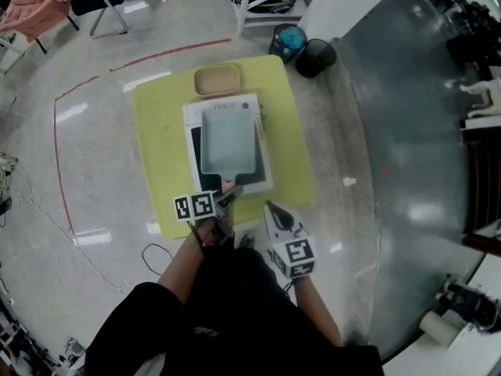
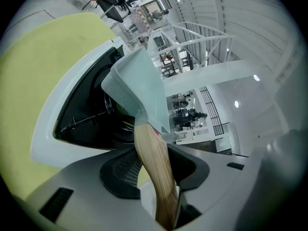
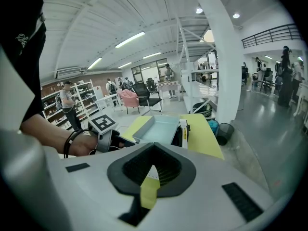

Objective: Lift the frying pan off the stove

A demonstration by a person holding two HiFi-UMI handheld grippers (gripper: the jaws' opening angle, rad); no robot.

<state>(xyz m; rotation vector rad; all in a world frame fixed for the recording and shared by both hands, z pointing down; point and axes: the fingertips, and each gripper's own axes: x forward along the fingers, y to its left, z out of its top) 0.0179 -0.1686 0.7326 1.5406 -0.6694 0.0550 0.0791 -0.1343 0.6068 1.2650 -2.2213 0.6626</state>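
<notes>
A square pale-green frying pan point(image 1: 228, 139) sits over the burner of a white portable stove point(image 1: 190, 124) on a yellow-green mat point(image 1: 156, 116). Its wooden handle point(image 1: 228, 185) points toward me. My left gripper point(image 1: 227, 197) is shut on that handle; in the left gripper view the handle point(image 2: 153, 160) runs between the black pads point(image 2: 120, 174) up to the pan point(image 2: 139, 81). My right gripper point(image 1: 271, 208) hovers just right of the handle, off the pan, jaws together and holding nothing. From the right gripper point(image 3: 153, 171) view the pan point(image 3: 159, 129) lies ahead.
A beige shallow dish point(image 1: 217, 80) rests on the mat behind the stove. A blue bucket point(image 1: 288, 41) and a black bin point(image 1: 315, 56) stand on the floor beyond the mat's far right corner. A chair with pink cloth point(image 1: 35, 10) is far left.
</notes>
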